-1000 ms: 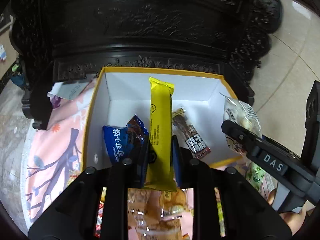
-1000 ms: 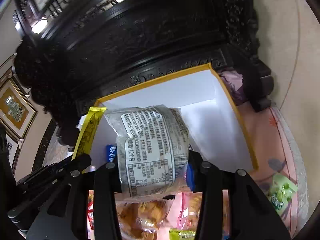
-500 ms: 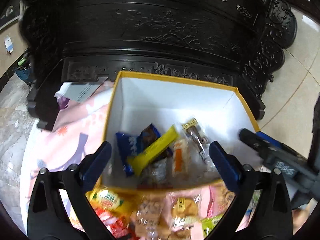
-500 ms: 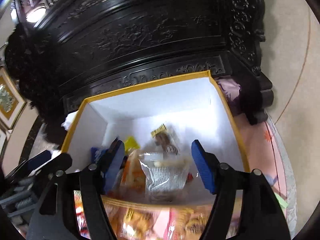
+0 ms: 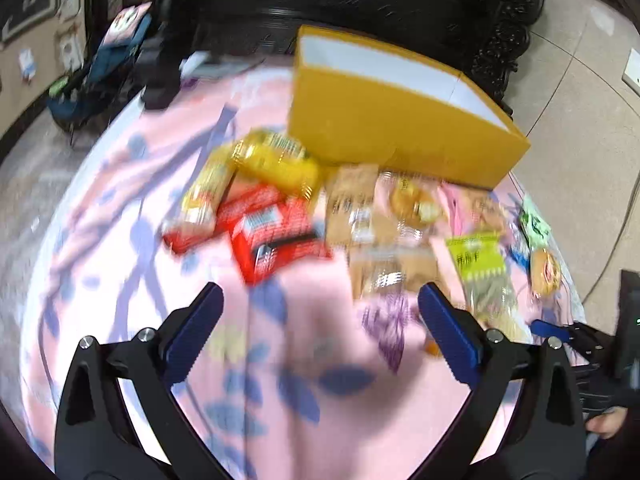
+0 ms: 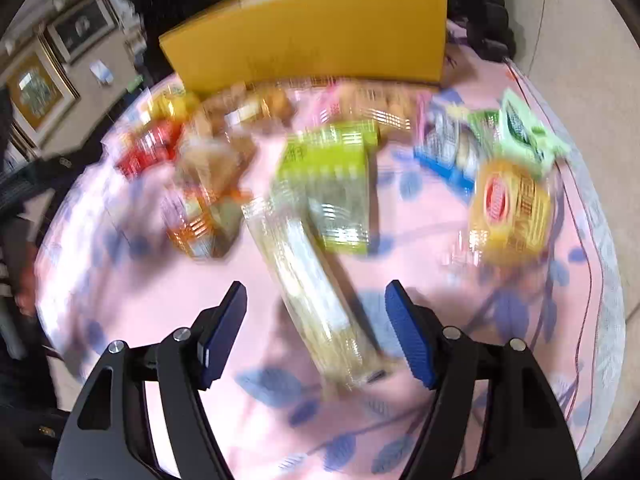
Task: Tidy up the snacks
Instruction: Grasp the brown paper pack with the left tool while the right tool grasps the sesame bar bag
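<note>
Both tools hang empty over the pink table, the left tool (image 5: 320,320) fully spread and the right tool (image 6: 316,320) opening above a clear packet (image 6: 316,300), because loose snacks (image 5: 276,228) remain before the yellow box (image 5: 392,128) at the far edge.

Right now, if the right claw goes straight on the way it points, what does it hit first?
Most likely the long clear-wrapped pale snack pack, lying on the pink leaf-print cloth and running up between the opening fingers of the right claw. Nothing is gripped. The picture is blurred, so depth is uncertain.
</note>
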